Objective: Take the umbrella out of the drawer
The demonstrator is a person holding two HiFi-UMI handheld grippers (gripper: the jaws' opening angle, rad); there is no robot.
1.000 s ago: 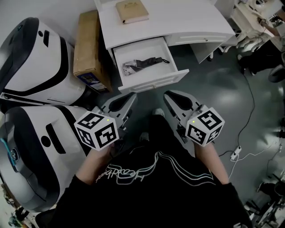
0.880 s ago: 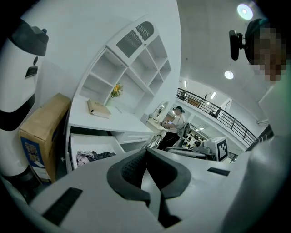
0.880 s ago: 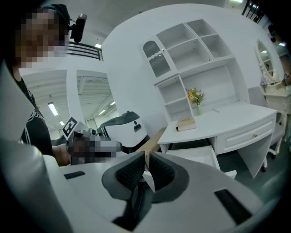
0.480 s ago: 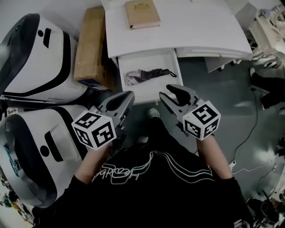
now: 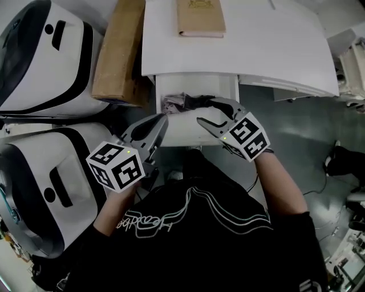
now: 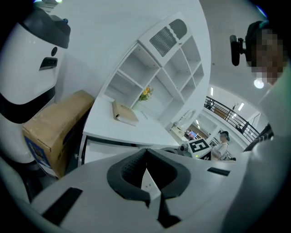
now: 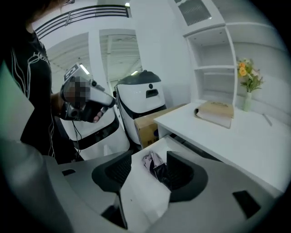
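The black folded umbrella (image 5: pixel 185 102) lies in the open white drawer (image 5: pixel 182 134) under the desk top, next to a crumpled pale wrapper. My right gripper (image 5: pixel 204 109) hovers over the drawer, pointing down into it. Its jaws have just been opening and now stand open. In the right gripper view the umbrella (image 7: pixel 157 166) shows between the pads but below them, untouched. My left gripper (image 5: pixel 164 117) is at the drawer's front left corner, empty, and its tips meet in the left gripper view (image 6: pixel 146 151).
A tan book (image 5: pixel 199 17) lies on the white desk (image 5: pixel 274 51). A cardboard box (image 5: pixel 117 57) stands left of the drawer, beside two large white-and-black machines (image 5: pixel 40 57) (image 5: pixel 45 188). A shelf with a flower vase (image 7: pixel 248 77) stands behind the desk.
Both grippers have moved forward to the drawer. The right one has dropped over the drawer and its jaws have gone from shut to open. The left one stayed shut.
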